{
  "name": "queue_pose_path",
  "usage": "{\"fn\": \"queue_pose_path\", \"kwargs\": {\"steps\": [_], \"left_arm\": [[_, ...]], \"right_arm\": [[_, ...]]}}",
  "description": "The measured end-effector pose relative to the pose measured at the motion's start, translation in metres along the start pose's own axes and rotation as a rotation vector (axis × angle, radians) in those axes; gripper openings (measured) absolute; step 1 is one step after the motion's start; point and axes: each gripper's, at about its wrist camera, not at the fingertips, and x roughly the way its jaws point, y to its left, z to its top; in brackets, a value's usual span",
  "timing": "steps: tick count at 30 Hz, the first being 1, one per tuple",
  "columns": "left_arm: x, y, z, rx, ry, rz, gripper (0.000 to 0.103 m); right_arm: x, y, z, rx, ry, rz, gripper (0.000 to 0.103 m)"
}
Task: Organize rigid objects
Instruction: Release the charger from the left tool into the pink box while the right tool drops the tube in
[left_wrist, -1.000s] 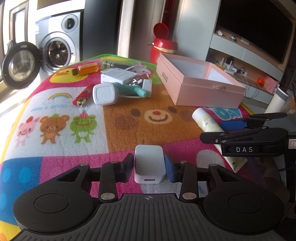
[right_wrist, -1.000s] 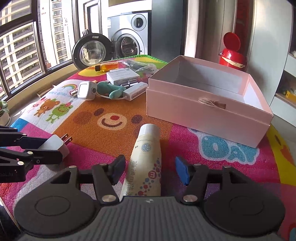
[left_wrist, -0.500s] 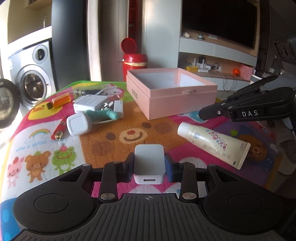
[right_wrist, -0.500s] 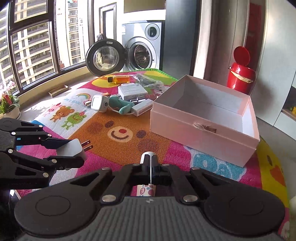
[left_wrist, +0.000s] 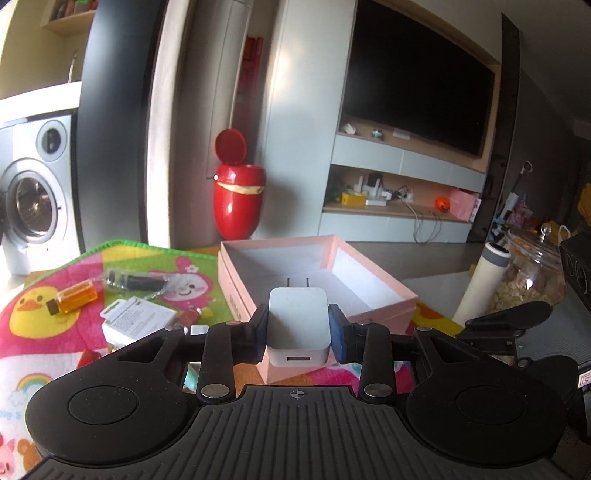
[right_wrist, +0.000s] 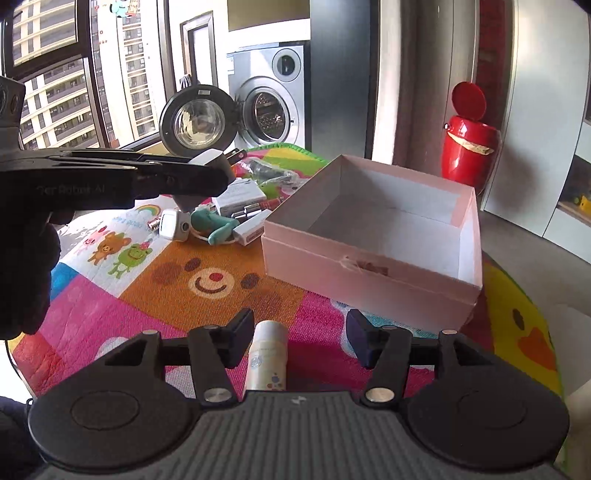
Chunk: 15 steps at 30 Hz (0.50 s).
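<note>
Right wrist shows cartoon play mat (right_wrist: 155, 280) before washing machine (right_wrist: 271, 96).

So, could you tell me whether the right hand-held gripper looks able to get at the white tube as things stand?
Probably yes: the right hand-held gripper is open with the tube lying on the mat between its fingers, untouched, and nothing blocks it.

There are two tongs (left_wrist: 298, 328) (right_wrist: 299, 338), one white charger plug (left_wrist: 298, 328), one cream tube (right_wrist: 268, 354), one open pink box (right_wrist: 369, 266), one amber bottle (left_wrist: 74, 301), one teal handle (right_wrist: 216, 223), one red bin (right_wrist: 469, 151) and one washing machine (right_wrist: 269, 96).
</note>
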Motion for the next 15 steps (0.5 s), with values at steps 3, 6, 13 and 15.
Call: {"fn": "queue_pose_path", "kwargs": {"steps": [3,6,13,15], "left_arm": [[0.0,0.003,-0.016,0.002,0.053,-0.007,0.038],[-0.007,0.004,-0.035,0.011,0.11,-0.007,0.038],[-0.013,0.011,-0.055,0.007,0.18,-0.016,0.038],[-0.015,0.013,-0.046,-0.019,0.159,-0.042,0.037]], "right_arm": [[0.019,0.015,-0.013,-0.05,0.05,-0.014,0.055],[0.026,0.025,-0.026,-0.112,0.049,-0.069,0.053],[-0.001,0.016,-0.02,-0.071,0.023,-0.037,0.035],[-0.021,0.004,-0.004,-0.032,-0.034,-0.037,0.035]]}}
